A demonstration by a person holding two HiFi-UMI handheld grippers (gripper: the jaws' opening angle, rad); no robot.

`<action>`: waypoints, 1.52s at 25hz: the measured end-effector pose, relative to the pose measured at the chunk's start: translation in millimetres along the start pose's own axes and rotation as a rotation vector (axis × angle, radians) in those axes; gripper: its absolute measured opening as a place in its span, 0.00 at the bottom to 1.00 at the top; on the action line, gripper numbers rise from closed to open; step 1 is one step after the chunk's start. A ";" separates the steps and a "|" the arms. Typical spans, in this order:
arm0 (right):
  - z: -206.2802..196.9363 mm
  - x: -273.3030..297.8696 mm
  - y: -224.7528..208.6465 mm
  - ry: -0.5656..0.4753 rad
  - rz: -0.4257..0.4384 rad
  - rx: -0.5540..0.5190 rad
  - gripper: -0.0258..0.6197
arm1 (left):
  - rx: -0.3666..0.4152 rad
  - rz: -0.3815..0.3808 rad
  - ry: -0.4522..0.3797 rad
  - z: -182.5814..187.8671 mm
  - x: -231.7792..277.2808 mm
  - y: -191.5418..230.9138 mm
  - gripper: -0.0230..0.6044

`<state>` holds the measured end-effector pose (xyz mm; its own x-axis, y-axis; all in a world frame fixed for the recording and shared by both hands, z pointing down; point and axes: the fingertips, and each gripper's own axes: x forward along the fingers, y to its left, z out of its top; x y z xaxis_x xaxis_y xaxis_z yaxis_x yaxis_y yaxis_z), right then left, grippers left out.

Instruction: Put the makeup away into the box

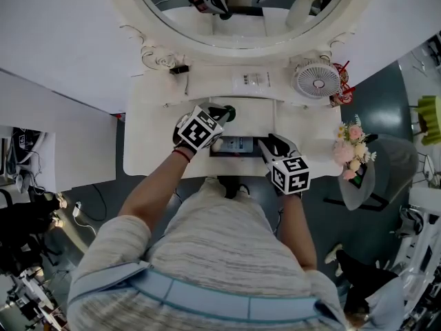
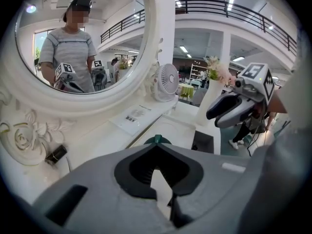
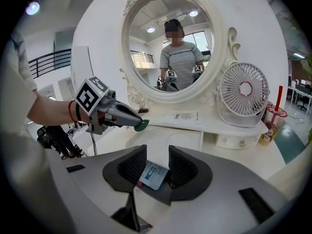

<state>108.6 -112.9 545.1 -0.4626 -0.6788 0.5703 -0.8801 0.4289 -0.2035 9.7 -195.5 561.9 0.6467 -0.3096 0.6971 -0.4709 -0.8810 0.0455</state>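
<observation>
My left gripper (image 1: 222, 115) is held above the white vanity table (image 1: 155, 136), left of the box, and is shut on a small dark green round makeup piece (image 1: 228, 112). That green piece (image 2: 155, 139) peeks out past the closed tips in the left gripper view, and in the right gripper view it sits at the left gripper's (image 3: 138, 123) tip. A dark box (image 1: 216, 153) at the table's front edge holds a light blue packet (image 1: 234, 143). My right gripper (image 1: 266, 144) hovers at the box's right end, open, and the packet (image 3: 152, 175) shows between its jaws, untouched.
A large oval mirror (image 1: 241, 12) stands behind the table. A white desk fan (image 1: 317, 80) and a drink cup (image 3: 270, 123) are at the back right. A vase of pink flowers (image 1: 351, 143) stands at the right end. A small black object (image 1: 180, 68) lies at the back left.
</observation>
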 end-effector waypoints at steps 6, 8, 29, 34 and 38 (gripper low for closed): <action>-3.4 -9.0 3.3 -0.006 0.013 -0.012 0.23 | 0.010 -0.044 0.018 -5.7 -3.0 -37.7 0.05; -6.2 -11.9 3.1 -0.007 0.016 -0.012 0.23 | 0.020 -0.068 0.034 -11.6 -0.1 -52.9 0.05; -18.5 -36.1 3.5 -0.017 0.042 -0.027 0.23 | -0.056 -0.139 0.098 -46.2 22.3 -107.4 0.25; -17.8 -39.8 7.1 -0.025 0.049 -0.032 0.23 | -0.066 -0.107 0.060 -41.4 12.6 -103.7 0.25; -13.6 -42.6 9.8 -0.036 0.060 -0.045 0.23 | -0.101 -0.099 0.000 -30.9 3.2 -103.1 0.25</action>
<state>121.1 -71.6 529.6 -0.5184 -0.6718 0.5291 -0.8455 0.4954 -0.1994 41.8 -94.6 581.5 0.6927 -0.2233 0.6858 -0.4633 -0.8665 0.1858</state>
